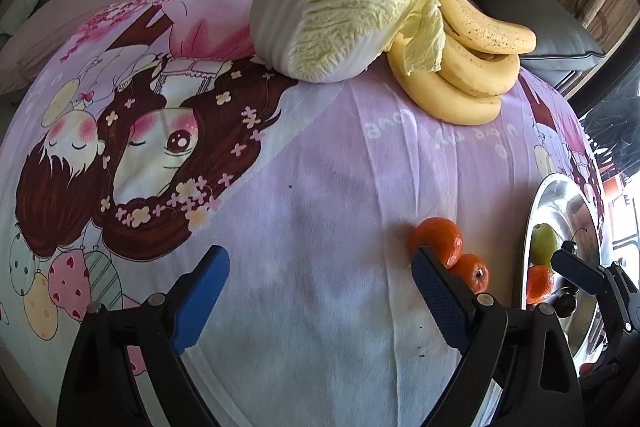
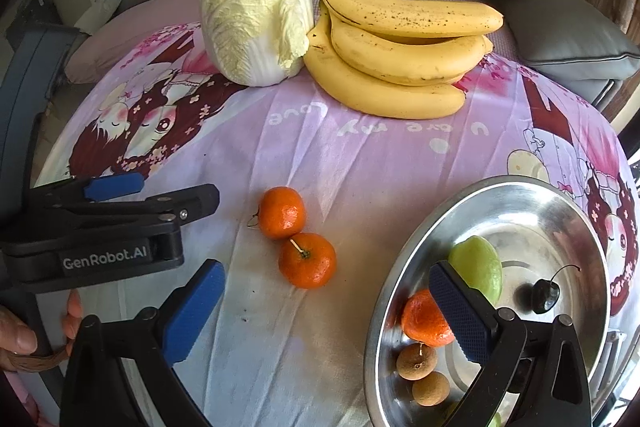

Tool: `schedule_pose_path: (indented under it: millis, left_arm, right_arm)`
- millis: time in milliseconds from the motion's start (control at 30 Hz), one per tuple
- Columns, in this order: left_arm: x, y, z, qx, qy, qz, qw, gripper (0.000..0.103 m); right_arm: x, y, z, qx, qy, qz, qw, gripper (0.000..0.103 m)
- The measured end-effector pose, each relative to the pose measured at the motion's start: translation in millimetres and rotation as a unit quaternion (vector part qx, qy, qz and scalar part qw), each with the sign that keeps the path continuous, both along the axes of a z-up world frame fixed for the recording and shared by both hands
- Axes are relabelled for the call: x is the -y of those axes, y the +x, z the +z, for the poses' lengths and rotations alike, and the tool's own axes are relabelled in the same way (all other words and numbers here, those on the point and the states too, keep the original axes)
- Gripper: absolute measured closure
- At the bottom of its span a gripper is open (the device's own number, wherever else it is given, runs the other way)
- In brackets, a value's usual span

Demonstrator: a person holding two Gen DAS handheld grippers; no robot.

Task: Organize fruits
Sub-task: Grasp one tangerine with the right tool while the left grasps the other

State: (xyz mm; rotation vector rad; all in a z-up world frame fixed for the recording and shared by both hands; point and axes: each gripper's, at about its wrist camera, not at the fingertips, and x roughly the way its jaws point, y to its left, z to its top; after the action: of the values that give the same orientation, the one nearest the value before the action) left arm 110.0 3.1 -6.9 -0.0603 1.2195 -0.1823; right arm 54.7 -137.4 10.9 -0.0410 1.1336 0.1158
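A surface covered with a pink cartoon-print cloth holds fruit and one vegetable. At the far side a pale napa cabbage stands on end, with a bunch of yellow bananas touching its right side. Near the middle of the cloth, two tangerines lie touching each other. To the right sits a shiny metal bowl. Inside it are a green fruit, another tangerine, two small brown round fruits and a dark cherry with its stem.

The left gripper points down at the bare cloth, its blue-padded jaws wide apart and empty; the two loose tangerines lie just beyond its right finger. A person's hand holds its handle, seen at the left edge of the right wrist view.

The right gripper also has its jaws wide apart with nothing held; its right finger hangs over the bowl's near edge, in front of the tangerine and green fruit there.
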Motion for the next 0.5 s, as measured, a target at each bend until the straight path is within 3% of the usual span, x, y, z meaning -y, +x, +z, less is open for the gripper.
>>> schedule_pose_path:
  millis: [167,500]
  left_arm:
    - [-8,-1,-2,-0.010,-0.031,0.019,0.9993,0.010]
    - [-10,-3,1,-0.003,-0.048,0.021,0.9986,0.010]
  right_arm:
    - [-6,2,-2,0.002,-0.005,0.011,1.000,0.003]
    - [-14,6,-12,-0.009,-0.005,0.026,1.000,0.033]
